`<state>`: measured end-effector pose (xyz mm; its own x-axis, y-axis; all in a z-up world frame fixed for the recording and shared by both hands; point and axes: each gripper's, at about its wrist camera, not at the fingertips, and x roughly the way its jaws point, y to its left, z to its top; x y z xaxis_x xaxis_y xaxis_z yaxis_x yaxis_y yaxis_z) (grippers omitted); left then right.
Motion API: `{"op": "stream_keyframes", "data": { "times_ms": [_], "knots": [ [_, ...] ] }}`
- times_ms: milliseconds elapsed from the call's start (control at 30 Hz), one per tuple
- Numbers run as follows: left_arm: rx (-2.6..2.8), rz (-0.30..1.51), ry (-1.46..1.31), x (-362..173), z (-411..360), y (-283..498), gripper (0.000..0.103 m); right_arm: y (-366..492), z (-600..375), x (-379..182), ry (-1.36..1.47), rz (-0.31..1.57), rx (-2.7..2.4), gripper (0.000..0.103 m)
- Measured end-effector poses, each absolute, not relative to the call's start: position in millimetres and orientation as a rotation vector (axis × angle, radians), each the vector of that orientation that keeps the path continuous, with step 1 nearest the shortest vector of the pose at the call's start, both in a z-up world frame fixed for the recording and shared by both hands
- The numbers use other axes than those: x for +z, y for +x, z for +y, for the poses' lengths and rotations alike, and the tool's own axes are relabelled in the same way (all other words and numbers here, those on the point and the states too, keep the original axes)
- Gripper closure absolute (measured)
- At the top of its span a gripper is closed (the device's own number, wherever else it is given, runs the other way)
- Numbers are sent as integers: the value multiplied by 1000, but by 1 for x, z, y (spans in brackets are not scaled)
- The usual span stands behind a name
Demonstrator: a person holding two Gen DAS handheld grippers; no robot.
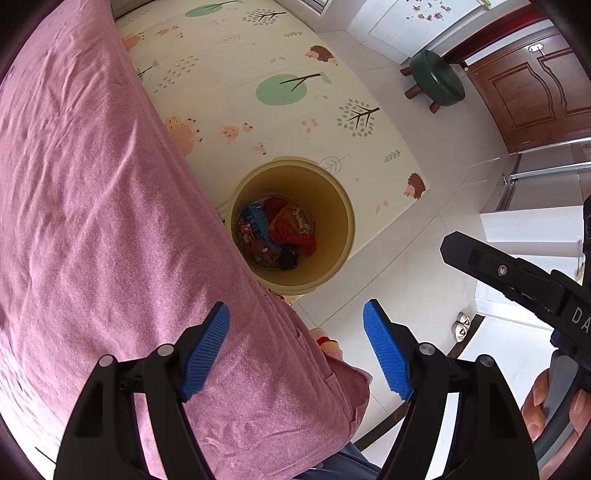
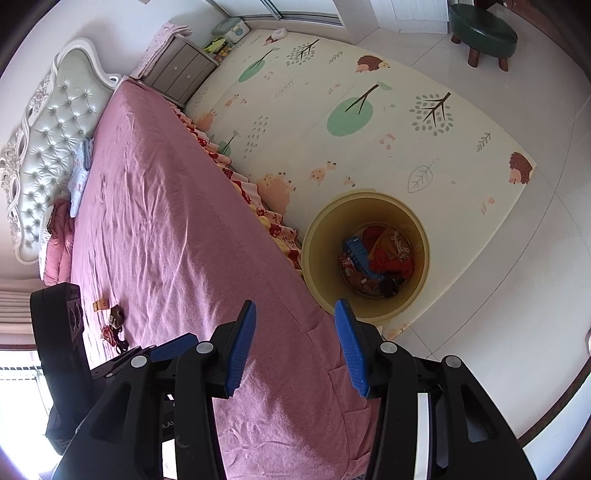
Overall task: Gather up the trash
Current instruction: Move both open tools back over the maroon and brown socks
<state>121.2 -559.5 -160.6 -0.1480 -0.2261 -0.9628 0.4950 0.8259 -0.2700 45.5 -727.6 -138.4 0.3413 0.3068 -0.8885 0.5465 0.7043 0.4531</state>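
Observation:
A yellow bin stands on the floor against the bed's side, with red, blue and dark wrappers at its bottom. My left gripper hangs open over the bed's edge just short of the bin, nothing between its blue pads. My right gripper is also open and holds nothing, above the same edge; in the left wrist view it shows as a black finger at the right. A few small scraps lie on the pink sheet to the left.
A patterned play mat covers the floor beyond the bin. A green stool stands near a wooden door. A nightstand and a tufted headboard are at the bed's far end. A hand grips the right tool.

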Motion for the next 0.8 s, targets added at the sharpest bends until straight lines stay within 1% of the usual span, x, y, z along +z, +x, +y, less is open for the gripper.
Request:
{"op": "stream_keyframes", "data": {
  "times_ms": [367,800],
  "knots": [
    [-523,1564,113,-136,-478,126,29,74,-653,-122,714,1297,-51,58],
    [-322,1530,-64,-123,-340,130,28,116,-529,-100,538,1343,149,58]
  ]
}}
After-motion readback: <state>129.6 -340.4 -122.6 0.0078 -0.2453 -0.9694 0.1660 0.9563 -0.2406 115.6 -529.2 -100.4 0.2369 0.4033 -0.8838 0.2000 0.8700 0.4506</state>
